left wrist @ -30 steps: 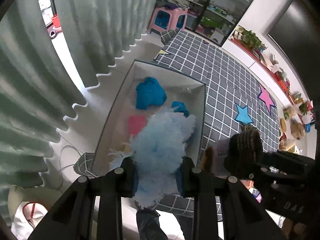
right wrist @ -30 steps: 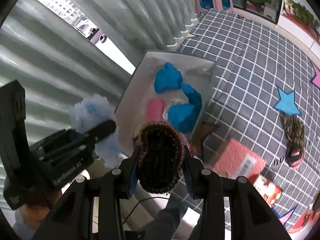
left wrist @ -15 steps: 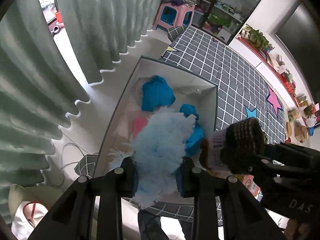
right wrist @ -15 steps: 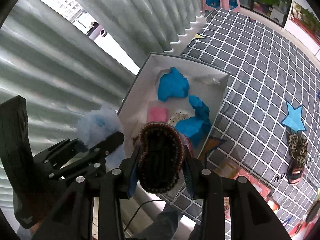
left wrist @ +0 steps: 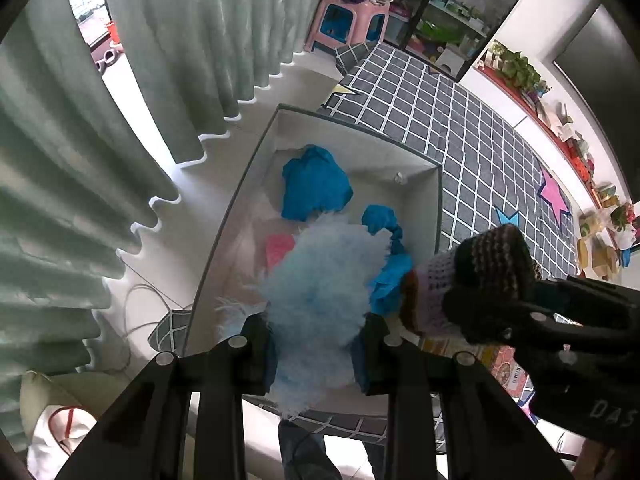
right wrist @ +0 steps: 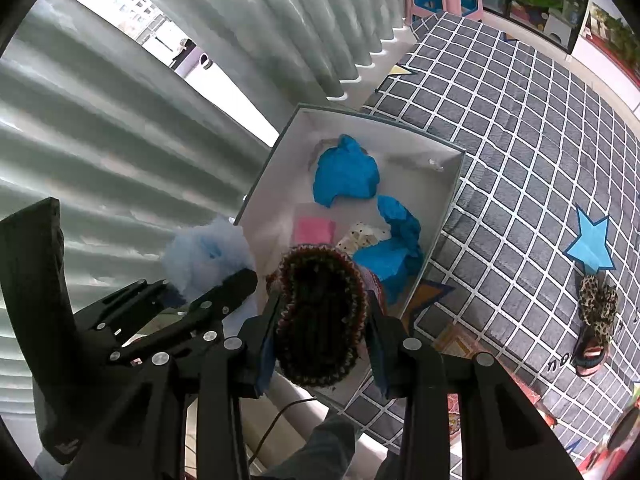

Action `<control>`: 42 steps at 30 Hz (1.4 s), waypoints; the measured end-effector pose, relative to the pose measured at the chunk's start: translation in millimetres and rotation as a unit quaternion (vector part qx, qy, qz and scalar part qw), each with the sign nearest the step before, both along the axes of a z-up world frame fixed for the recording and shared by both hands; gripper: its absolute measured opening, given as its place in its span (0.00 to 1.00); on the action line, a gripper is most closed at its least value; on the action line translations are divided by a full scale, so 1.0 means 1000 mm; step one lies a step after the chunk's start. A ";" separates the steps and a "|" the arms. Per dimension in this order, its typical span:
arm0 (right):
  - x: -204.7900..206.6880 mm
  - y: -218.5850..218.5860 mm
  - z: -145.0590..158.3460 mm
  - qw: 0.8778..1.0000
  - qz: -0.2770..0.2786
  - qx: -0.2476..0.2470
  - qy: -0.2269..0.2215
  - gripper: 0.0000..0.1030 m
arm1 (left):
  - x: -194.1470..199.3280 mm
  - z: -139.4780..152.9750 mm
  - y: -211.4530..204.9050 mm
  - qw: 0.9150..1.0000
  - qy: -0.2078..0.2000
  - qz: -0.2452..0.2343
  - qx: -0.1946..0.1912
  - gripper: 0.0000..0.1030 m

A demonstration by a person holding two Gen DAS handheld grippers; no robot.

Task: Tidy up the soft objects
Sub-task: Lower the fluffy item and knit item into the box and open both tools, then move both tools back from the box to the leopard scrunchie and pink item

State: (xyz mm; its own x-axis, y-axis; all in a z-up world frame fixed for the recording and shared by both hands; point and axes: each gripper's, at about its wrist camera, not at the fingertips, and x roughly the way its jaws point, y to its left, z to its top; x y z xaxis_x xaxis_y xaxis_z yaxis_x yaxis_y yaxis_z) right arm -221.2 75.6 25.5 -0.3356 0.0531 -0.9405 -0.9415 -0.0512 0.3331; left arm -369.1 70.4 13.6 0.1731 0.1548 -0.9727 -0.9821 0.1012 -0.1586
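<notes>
grey checked rug [right wrist: 520, 128] lies under the white box [right wrist: 450, 204], beside the green curtain [left wrist: 192, 40]. inside the box we see 2 blue cloths [right wrist: 346, 172], a pink square [right wrist: 314, 230] and a dotted piece [right wrist: 362, 236]. above it, our left gripper [left wrist: 316, 354] has its jaws clamped on a fluffy light-blue piece [left wrist: 320, 280], and our right gripper [right wrist: 322, 340] has its jaws clamped on a dark knitted slipper [right wrist: 320, 316]. a leopard-print slipper [right wrist: 596, 312] lies on the rug, well apart.
</notes>
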 end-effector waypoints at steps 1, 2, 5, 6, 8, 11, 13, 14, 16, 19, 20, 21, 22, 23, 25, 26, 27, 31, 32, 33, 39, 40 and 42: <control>0.000 0.001 0.000 1.000 0.000 0.000 0.000 0.39 | 0.000 -0.001 0.001 1.000 0.000 0.000 -0.001 0.31; 0.001 0.001 0.000 1.000 -0.001 0.000 -0.001 0.39 | 0.001 -0.001 0.001 1.000 0.000 -0.001 -0.001 0.31; 0.001 0.002 0.000 1.000 -0.001 0.000 -0.001 0.39 | 0.001 -0.001 0.001 1.000 0.001 -0.002 -0.002 0.31; 0.002 0.002 -0.001 1.000 0.000 0.000 -0.001 0.39 | 0.002 -0.002 0.001 1.000 0.001 -0.002 -0.003 0.31; 0.002 0.003 -0.001 1.000 -0.001 -0.001 -0.001 0.39 | 0.003 -0.004 0.002 1.000 0.003 -0.005 -0.004 0.31; 0.002 0.003 -0.001 1.000 -0.001 -0.002 0.000 0.39 | 0.004 -0.006 0.003 1.000 0.006 -0.008 -0.005 0.31; 0.004 0.005 -0.003 1.000 -0.002 -0.004 0.000 0.39 | 0.004 -0.008 0.004 1.000 0.007 -0.009 -0.008 0.31; 0.004 0.006 -0.003 1.000 -0.003 -0.004 0.000 0.39 | 0.004 -0.010 0.004 1.000 0.008 -0.009 -0.010 0.31; 0.005 0.008 -0.006 1.000 -0.005 -0.006 -0.001 0.39 | 0.005 -0.012 0.006 1.000 0.009 -0.010 -0.013 0.31; 0.005 0.012 -0.009 1.000 -0.009 -0.009 0.000 0.39 | 0.005 -0.018 0.011 1.000 0.013 -0.009 -0.018 0.31; 0.005 0.013 -0.011 1.000 -0.010 -0.010 0.000 0.39 | 0.005 -0.020 0.012 1.000 0.014 -0.009 -0.020 0.31; 0.005 0.014 -0.012 1.000 -0.011 -0.010 0.000 0.39 | 0.006 -0.022 0.014 1.000 0.014 -0.009 -0.023 0.31; 0.006 0.016 -0.014 1.000 -0.013 -0.011 0.000 0.39 | 0.006 -0.024 0.015 1.000 0.014 -0.009 -0.025 0.31; 0.006 0.019 -0.015 1.000 -0.015 -0.013 0.000 0.39 | 0.007 -0.026 0.017 0.999 0.014 -0.009 -0.027 0.32; 0.006 0.023 -0.019 1.000 -0.018 -0.016 0.002 0.39 | 0.009 -0.030 0.020 0.999 0.015 -0.010 -0.031 0.32; 0.006 0.025 -0.021 1.000 -0.020 -0.017 0.001 0.39 | 0.009 -0.031 0.022 0.999 0.015 -0.010 -0.033 0.32; 0.006 0.028 -0.023 1.000 -0.022 -0.019 0.001 0.39 | 0.010 -0.032 0.023 0.999 0.015 -0.009 -0.034 0.33; 0.006 0.036 -0.026 0.999 -0.028 -0.019 -0.001 0.39 | 0.010 -0.034 0.026 0.999 0.014 -0.005 -0.034 0.44; 0.006 0.038 -0.026 0.999 -0.028 -0.018 -0.001 0.40 | 0.010 -0.035 0.026 0.999 0.013 -0.004 -0.034 0.48; 0.006 0.039 -0.026 0.999 -0.029 -0.018 0.001 0.41 | 0.010 -0.035 0.027 0.999 0.012 -0.001 -0.034 0.57; 0.007 0.044 -0.022 0.999 -0.031 -0.011 0.012 0.66 | 0.005 -0.036 0.027 0.999 0.015 0.018 -0.044 0.80; 0.009 0.044 -0.020 0.999 -0.035 -0.005 0.009 0.80 | 0.004 -0.037 0.027 0.999 0.014 0.021 -0.046 0.82; 0.012 0.045 -0.018 0.999 -0.041 -0.003 0.005 0.82 | 0.004 -0.037 0.028 0.998 0.010 0.027 -0.047 0.89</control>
State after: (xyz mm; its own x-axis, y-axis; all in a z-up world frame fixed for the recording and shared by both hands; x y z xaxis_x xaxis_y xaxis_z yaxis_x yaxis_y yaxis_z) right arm -209.7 120.7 7.1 -0.3398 0.0756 -0.9375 -0.9390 0.0287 0.3427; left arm -365.3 98.8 -23.5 0.1477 0.0709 -0.9865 -0.9887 0.0344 -0.1456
